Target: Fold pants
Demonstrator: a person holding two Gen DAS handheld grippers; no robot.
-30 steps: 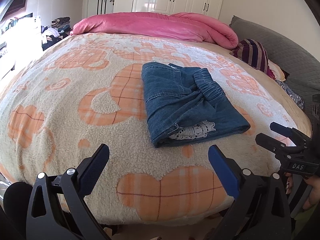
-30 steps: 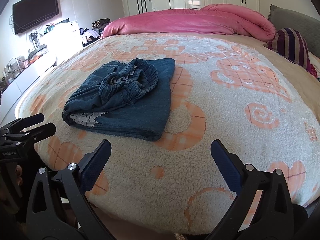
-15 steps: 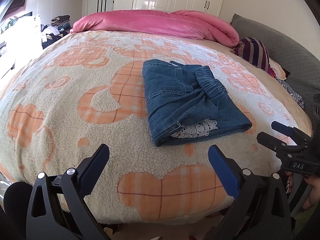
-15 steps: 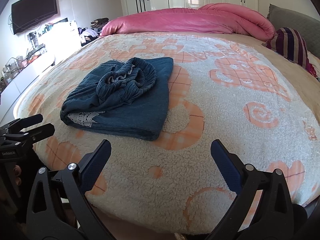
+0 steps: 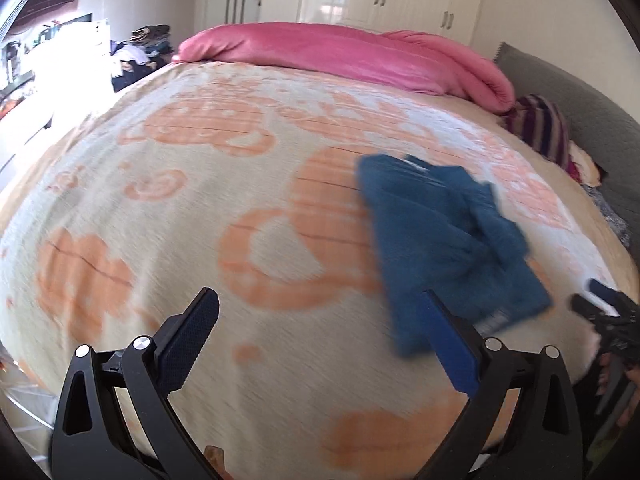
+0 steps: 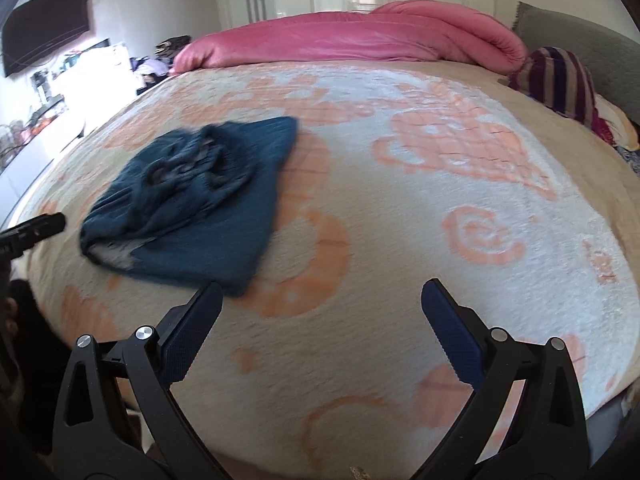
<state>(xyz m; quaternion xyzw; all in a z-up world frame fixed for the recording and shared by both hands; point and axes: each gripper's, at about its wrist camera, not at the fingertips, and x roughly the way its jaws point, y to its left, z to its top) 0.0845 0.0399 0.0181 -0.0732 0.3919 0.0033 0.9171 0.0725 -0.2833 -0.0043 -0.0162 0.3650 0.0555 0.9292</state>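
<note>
Blue denim pants lie folded into a compact bundle on the bed, with a scrunched elastic waistband on top and white lace lining at the near end. In the right wrist view the pants sit left of centre. My left gripper is open above the bed's near edge, with the pants just beyond its right finger. My right gripper is open too, empty, to the right of the pants. Each gripper's tip shows in the other's view: the right gripper and the left gripper. Both views are motion-blurred.
The bed carries a cream fleece blanket with orange patterns. A pink duvet is rolled at the far end, a striped pillow and grey headboard at the right. Clothes piles and a wall TV are at the left.
Both grippers have swung quickly, blurring the views: the pants slid to the right in the left wrist view and to the left in the right wrist view. The pants themselves stay put; both grippers stay open.
</note>
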